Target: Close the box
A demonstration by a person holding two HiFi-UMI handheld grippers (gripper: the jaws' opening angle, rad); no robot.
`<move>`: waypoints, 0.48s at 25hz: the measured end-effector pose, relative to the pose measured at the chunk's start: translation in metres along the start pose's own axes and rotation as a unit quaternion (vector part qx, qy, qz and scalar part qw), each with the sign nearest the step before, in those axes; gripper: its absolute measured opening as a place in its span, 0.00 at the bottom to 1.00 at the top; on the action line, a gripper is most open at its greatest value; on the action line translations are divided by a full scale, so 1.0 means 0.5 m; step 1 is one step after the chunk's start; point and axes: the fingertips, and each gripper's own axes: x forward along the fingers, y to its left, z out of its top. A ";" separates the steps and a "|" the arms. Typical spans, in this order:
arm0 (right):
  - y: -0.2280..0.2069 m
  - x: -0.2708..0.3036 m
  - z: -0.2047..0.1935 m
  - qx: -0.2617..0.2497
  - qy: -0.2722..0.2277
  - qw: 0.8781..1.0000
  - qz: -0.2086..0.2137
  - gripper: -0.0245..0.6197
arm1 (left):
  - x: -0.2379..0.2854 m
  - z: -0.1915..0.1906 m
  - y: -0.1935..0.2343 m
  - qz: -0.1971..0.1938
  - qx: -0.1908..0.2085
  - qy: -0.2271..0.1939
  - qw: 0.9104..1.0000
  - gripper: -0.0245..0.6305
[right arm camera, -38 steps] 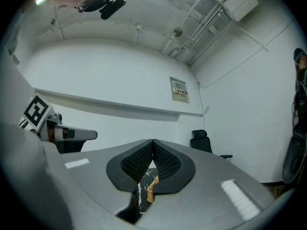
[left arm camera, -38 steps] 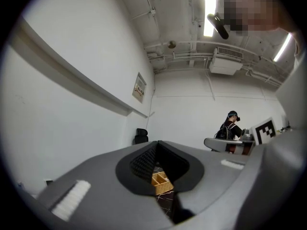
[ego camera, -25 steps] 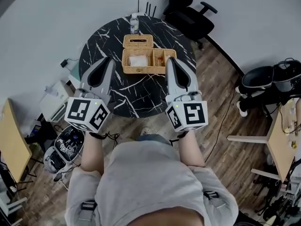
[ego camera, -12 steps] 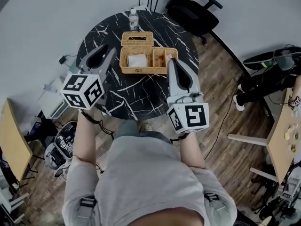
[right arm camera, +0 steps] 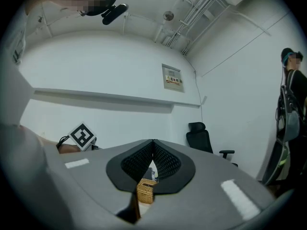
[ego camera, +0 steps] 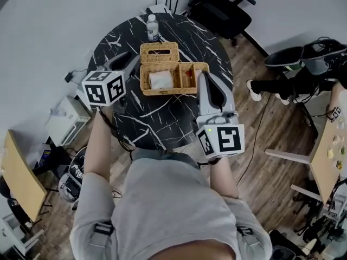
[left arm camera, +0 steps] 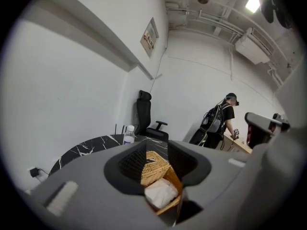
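Observation:
A wicker box point(ego camera: 187, 78) stands open on the round black marble table point(ego camera: 162, 118), its lid point(ego camera: 159, 52) folded back on the far side. A white packet point(ego camera: 159, 80) lies in its left compartment. My left gripper point(ego camera: 132, 59) hovers just left of the box, apart from it; its jaws are opening and nothing is between them. In the left gripper view the box point(left arm camera: 169, 174) and packet point(left arm camera: 160, 193) show through the gap of that gripper point(left arm camera: 157, 146). My right gripper point(ego camera: 202, 76) is shut and empty at the box's right end, touching or apart I cannot tell. The right gripper point(right arm camera: 152, 143) faces the box point(right arm camera: 145, 190).
A water bottle point(ego camera: 152, 27) stands behind the lid at the table's far edge. A black office chair point(ego camera: 222, 10) is beyond the table. A person with a backpack point(left arm camera: 220, 121) stands across the room. Cables and gear lie on the wooden floor point(ego camera: 260, 140).
My left gripper has swung forward and leftward to beside the box and turned over, its marker cube now facing up. The right gripper has stayed near the box's right end.

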 end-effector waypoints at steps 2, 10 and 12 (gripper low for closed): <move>0.002 0.021 -0.006 -0.003 0.007 1.000 -0.007 0.04 | 0.031 -0.013 0.029 -0.003 -0.006 0.019 1.000 0.33; 0.016 0.082 -0.054 -0.011 0.047 0.998 -0.029 0.04 | 0.142 -0.083 0.137 -0.016 -0.044 0.090 0.995 0.34; 0.016 0.091 -0.069 -0.013 0.057 0.998 -0.036 0.04 | 0.168 -0.107 0.161 -0.019 -0.056 0.105 0.993 0.34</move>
